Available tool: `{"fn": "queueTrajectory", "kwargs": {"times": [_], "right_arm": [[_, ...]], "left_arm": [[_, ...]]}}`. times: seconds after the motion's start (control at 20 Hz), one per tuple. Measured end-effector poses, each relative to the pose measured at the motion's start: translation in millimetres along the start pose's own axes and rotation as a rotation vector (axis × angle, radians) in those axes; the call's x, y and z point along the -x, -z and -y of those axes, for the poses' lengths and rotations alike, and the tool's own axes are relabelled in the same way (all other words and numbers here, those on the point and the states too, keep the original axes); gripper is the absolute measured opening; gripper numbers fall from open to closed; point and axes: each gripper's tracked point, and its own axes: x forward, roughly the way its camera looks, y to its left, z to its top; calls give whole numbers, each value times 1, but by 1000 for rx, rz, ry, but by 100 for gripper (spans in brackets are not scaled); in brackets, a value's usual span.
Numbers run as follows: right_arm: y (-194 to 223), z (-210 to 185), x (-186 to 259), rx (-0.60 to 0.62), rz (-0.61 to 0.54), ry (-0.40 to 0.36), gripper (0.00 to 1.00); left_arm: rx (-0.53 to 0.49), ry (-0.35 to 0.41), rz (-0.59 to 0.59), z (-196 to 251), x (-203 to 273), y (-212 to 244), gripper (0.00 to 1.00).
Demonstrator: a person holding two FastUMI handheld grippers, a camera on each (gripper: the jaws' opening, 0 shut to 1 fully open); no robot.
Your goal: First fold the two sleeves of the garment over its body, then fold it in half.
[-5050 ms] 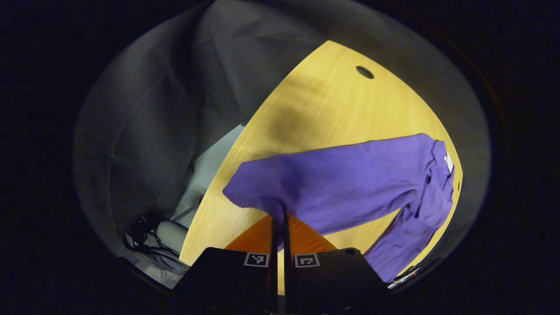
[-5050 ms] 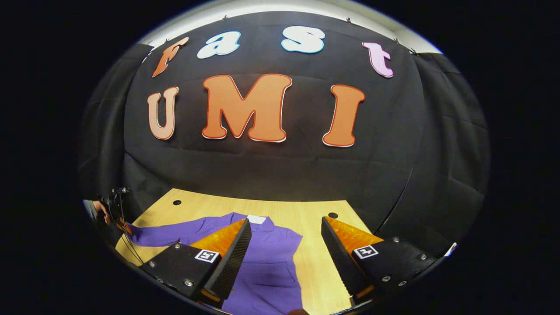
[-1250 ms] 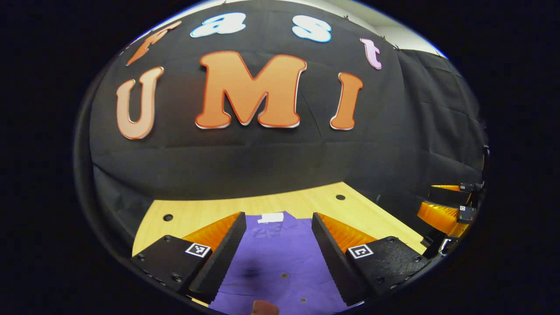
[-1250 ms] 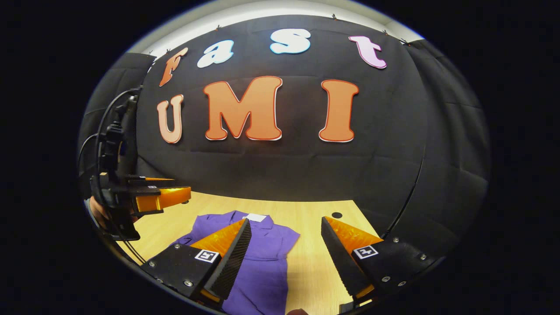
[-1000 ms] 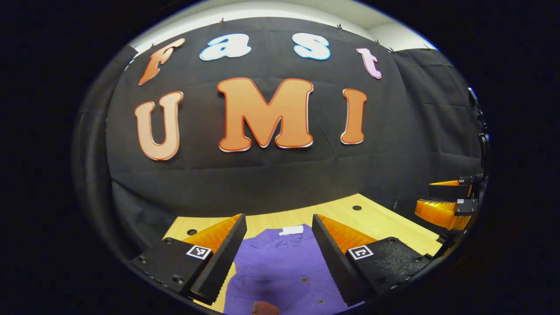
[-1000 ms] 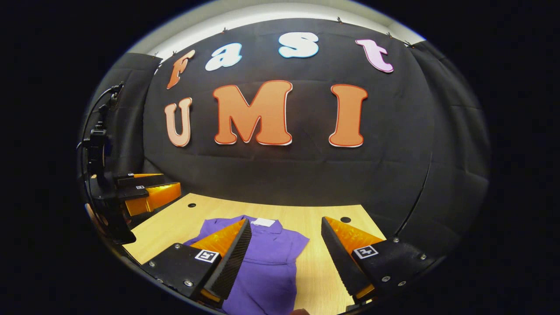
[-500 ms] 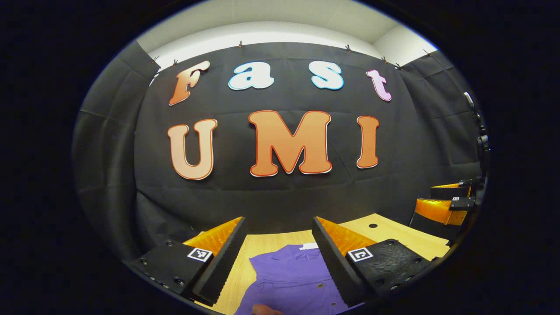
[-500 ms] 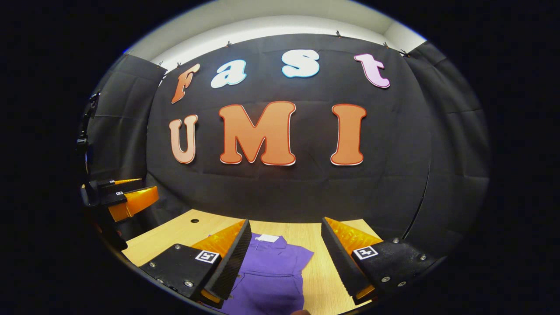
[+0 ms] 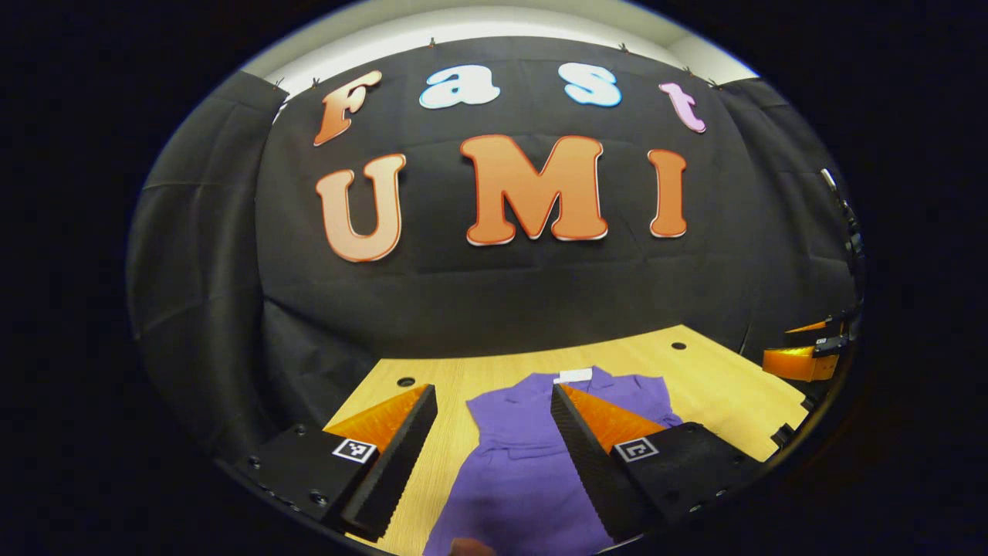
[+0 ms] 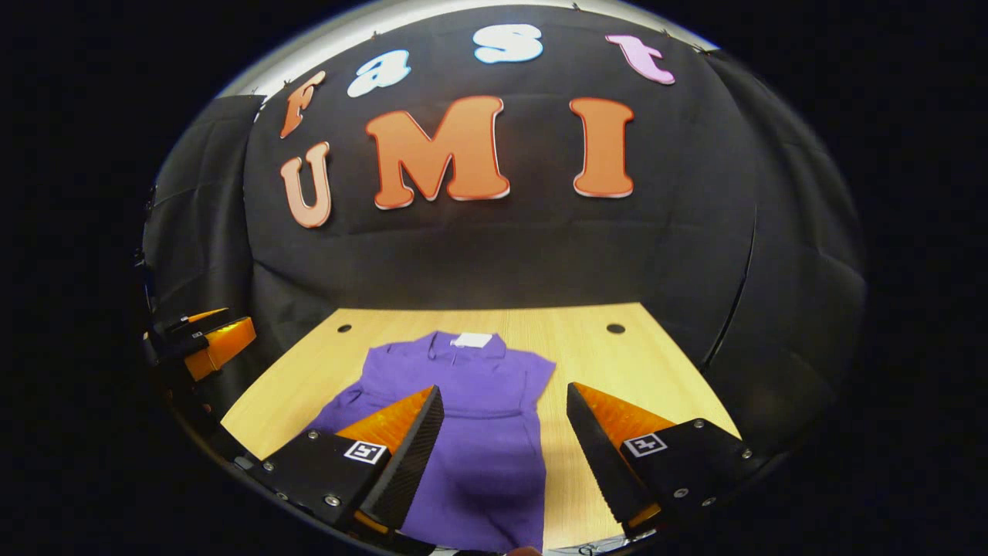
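Purple shirt [image 10: 471,417] flat on the wooden table [image 10: 617,363], collar to the wall. Left gripper [image 9: 490,455] and right gripper [image 10: 502,455] hover above, jaws wide, holding nothing.

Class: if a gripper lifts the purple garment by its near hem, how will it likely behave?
The purple ribbed fabric garment lies flat and creased on the wooden table, so it would probably droop, not stay stiff. It looks thin, so likely light. Pushed, it would probably bunch rather than slide whole.
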Motion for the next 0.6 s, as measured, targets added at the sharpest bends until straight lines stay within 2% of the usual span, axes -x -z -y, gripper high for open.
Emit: {"fn": "queueTrajectory", "kwargs": {"times": [0.4, 0.6], "right_arm": [[112, 7, -10, -53, -339, 11, 96], [158, 11, -11, -56, -479, 8, 97]], "left_arm": [[-36, 26, -377, -9, -2, 125, 96], [-17, 36, -563, -16, 5, 177, 97]]}}
